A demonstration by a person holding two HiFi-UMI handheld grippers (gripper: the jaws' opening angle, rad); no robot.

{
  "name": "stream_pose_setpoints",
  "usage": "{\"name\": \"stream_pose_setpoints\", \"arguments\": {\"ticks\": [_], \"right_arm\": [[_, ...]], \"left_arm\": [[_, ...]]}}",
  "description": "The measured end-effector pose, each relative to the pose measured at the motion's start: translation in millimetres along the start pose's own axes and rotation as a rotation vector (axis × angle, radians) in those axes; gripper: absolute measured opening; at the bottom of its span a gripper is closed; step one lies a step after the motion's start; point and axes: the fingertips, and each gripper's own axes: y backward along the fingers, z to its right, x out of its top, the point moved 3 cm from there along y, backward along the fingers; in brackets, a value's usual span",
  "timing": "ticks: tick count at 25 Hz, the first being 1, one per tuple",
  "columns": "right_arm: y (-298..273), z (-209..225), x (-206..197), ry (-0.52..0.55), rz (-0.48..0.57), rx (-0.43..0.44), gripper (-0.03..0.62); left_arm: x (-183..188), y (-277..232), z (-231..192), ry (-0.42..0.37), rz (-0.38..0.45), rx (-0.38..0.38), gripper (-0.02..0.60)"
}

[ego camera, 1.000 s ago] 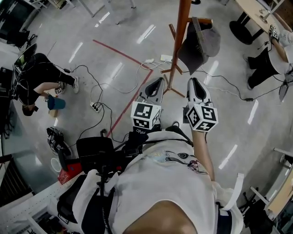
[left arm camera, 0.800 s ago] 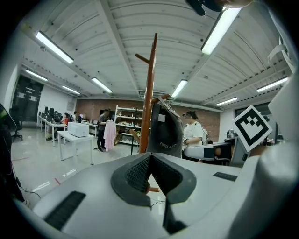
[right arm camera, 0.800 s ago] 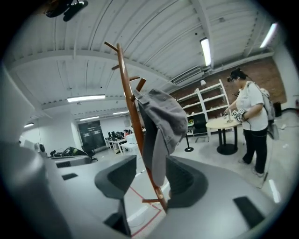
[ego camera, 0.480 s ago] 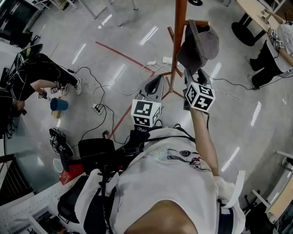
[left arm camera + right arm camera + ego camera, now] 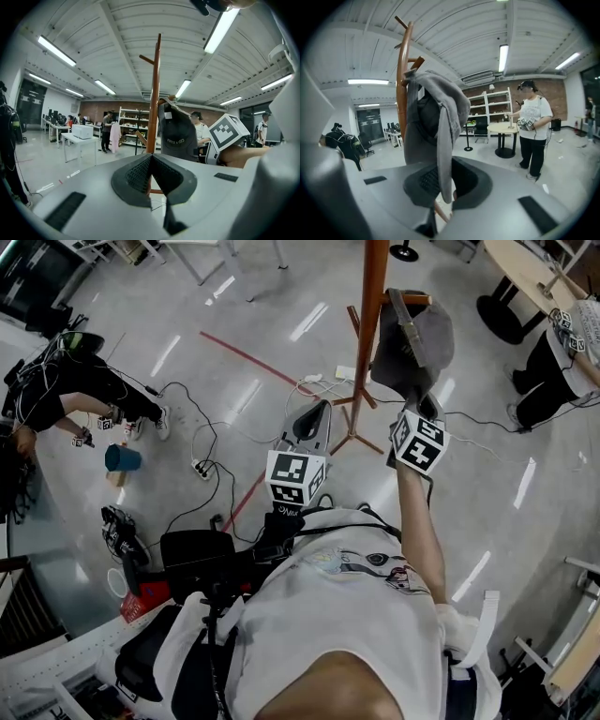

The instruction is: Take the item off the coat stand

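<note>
A grey cap (image 5: 417, 338) hangs from a peg of the brown wooden coat stand (image 5: 367, 334). My right gripper (image 5: 419, 401) is raised to the cap's lower edge. In the right gripper view the cap's brim (image 5: 440, 140) hangs down between the jaws of that gripper (image 5: 445, 180), which are closing on it. The stand's pole (image 5: 401, 75) rises just behind. My left gripper (image 5: 309, 423) is held lower, left of the stand, shut with nothing in it. The left gripper view shows the cap (image 5: 177, 136) on the stand (image 5: 153, 93) ahead of its jaws (image 5: 151, 164).
Cables and a power strip (image 5: 199, 465) lie on the floor by the stand's feet, beside a red floor line (image 5: 248, 348). A person crouches at the left (image 5: 75, 395) near a blue cup (image 5: 122, 458). Another person (image 5: 532, 126) stands by a round table (image 5: 506, 129).
My right gripper has risen from beside the left one up to the cap, and the brim now sits between its jaws. The left gripper has hardly moved.
</note>
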Motion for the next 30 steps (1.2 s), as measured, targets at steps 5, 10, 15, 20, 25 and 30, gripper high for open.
{"name": "stream_pose_setpoints", "arguments": {"ticks": [5, 10, 15, 20, 25, 30], "right_arm": [[13, 9, 30, -0.042, 0.108, -0.016, 0.025], [23, 29, 54, -0.069, 0.188, -0.053, 0.025], [28, 60, 52, -0.097, 0.209, -0.1, 0.025], [47, 86, 46, -0.089, 0.226, -0.144, 0.025], [73, 97, 36, -0.038, 0.223, -0.148, 0.025], [95, 85, 29, -0.018, 0.248, -0.119, 0.025]], "left_arm": [[2, 0, 6, -0.001, 0.003, -0.016, 0.002], [3, -2, 9, -0.005, 0.013, -0.021, 0.002], [3, -1, 2, -0.006, 0.023, -0.005, 0.002], [12, 0, -5, -0.008, 0.052, 0.011, 0.002], [25, -2, 4, -0.018, 0.08, 0.006, 0.002], [37, -8, 20, -0.035, 0.102, -0.024, 0.002]]}}
